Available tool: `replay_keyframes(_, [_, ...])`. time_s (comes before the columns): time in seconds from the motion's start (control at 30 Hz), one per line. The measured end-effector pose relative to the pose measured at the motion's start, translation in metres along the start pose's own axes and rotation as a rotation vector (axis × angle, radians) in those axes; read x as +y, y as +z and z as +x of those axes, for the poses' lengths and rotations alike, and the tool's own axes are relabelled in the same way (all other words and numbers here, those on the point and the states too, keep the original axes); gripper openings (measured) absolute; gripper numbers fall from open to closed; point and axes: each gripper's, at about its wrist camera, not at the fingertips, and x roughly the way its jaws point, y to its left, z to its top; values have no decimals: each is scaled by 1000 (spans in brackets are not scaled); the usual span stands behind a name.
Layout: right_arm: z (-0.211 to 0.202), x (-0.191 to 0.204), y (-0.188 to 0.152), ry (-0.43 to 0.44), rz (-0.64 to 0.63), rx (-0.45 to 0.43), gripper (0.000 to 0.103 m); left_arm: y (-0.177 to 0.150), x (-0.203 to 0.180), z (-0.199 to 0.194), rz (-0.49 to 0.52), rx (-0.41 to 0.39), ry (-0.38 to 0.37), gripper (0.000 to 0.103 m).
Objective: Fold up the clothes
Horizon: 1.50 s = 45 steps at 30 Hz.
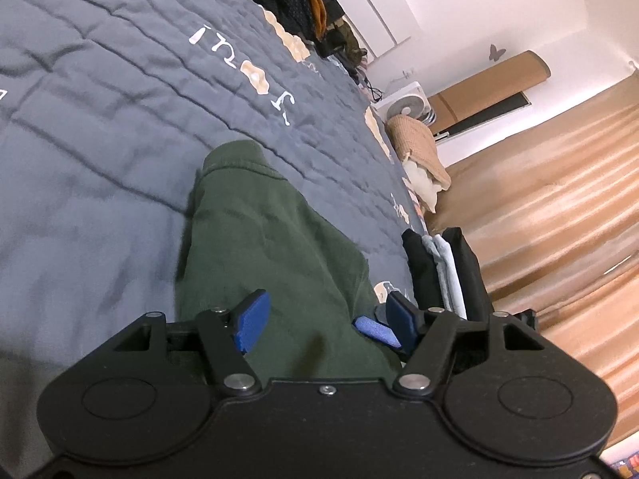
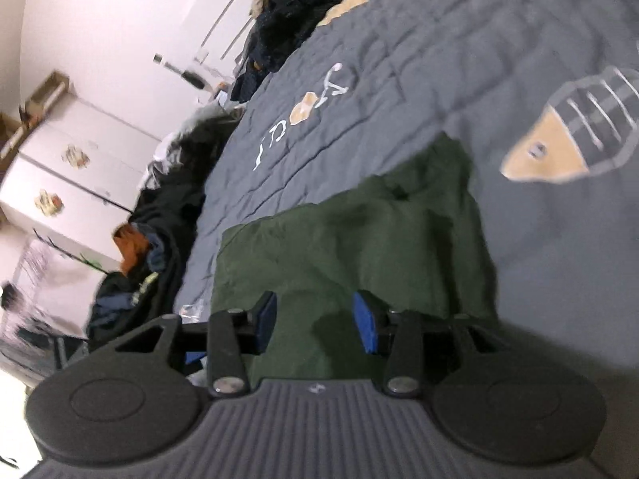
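A grey quilt with white lettering covers the bed ahead of both grippers. To the right of the left gripper hang tan curtains, with a white fan beyond. White walls and cupboards lie left of the right gripper.

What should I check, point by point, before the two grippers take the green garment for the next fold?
1. Left gripper open, pads off the cloth: ok; the green garment lies between and under its jaws.
2. Right gripper open above the garment: ok; there is a gap between its pads.
3. Garment flat: not ok; it is bunched and creased.
4. Free space on the grey bedspread beyond the garment: ok.
5. Folded stack apart from the garment: cannot tell; the left gripper hides where they would meet.
6. Which hem or corner lies under each gripper: cannot tell.
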Motion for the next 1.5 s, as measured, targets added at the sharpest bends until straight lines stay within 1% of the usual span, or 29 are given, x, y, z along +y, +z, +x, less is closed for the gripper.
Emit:
replay_keyframes(0.07, [-12,-4,-5,16,27,-7,42,-3,-1,-4,-2,-2,0,64])
replay_keyframes(0.13, [-25,-5,-12,14,30,-17,42,-7,-4,-9,-4,-9,-3,64])
replay_keyframes(0.2, [-38,-2,-17,14,42,-44,43,-11,-8,-15,-5,-20,-13,64])
replay_keyframes(0.23, [-44,2,-17,29,46,-58,43,-13,-11,-18,-4,-24,-17,64])
replay_keyframes(0.3, [-52,12,-20,88,36,-65,43,-17,-16,-23,-1,-34,-30,64])
replay_keyframes(0.4, [-52,17,-28,146,37,-35,44,-22,-24,-27,6,-40,-41,64])
replay_keyframes(0.47, [-41,9,-37,99,56,19,44,-25,-27,-30,7,-42,-43,64])
replay_keyframes(0.53, [-35,-3,-45,74,83,56,43,-31,-27,-34,-5,-45,-44,64])
replay_keyframes(0.57, [-32,-9,-49,61,97,75,40,-35,-28,-37,-6,-42,-39,64])
replay_keyframes(0.6, [-31,-13,-52,53,106,89,40,-40,-28,-41,-5,-38,-33,64])
replay_keyframes(0.67, [-38,-14,-56,49,100,102,40,-47,-30,-48,3,-32,-22,64])
replay_keyframes(0.77, [-51,-15,-65,36,88,120,40,-53,-35,-58,14,-35,-30,64])
replay_keyframes(0.93, [-76,-26,-81,49,117,118,40,-61,-34,-68,2,-43,-24,65])
replay_keyframes(1.03, [-85,-25,-90,49,129,132,40,-68,-35,-74,-6,-40,-17,65])
replay_keyframes(1.17, [-95,-18,-100,21,109,150,40,-80,-40,-80,2,-33,-18,65])
replay_keyframes(1.23, [-105,-14,-103,18,110,128,40,-85,-43,-82,8,-27,-18,65])
replay_keyframes(1.3, [-115,-7,-106,55,109,90,41,-92,-47,-83,19,-14,-16,67])
replay_keyframes(1.33, [-118,-1,-109,87,106,76,41,-95,-49,-82,30,-7,-12,68])
replay_keyframes(1.37, [-119,4,-112,109,100,67,41,-99,-50,-80,35,3,-8,68])
replay_keyframes(1.43, [-114,14,-118,108,78,75,44,-106,-51,-76,42,24,-2,68])
replay_keyframes(1.47, [-111,17,-121,97,77,81,44,-110,-52,-73,45,34,1,68])
replay_keyframes(1.5, [-106,13,-122,62,97,96,44,-114,-52,-71,48,44,5,68])
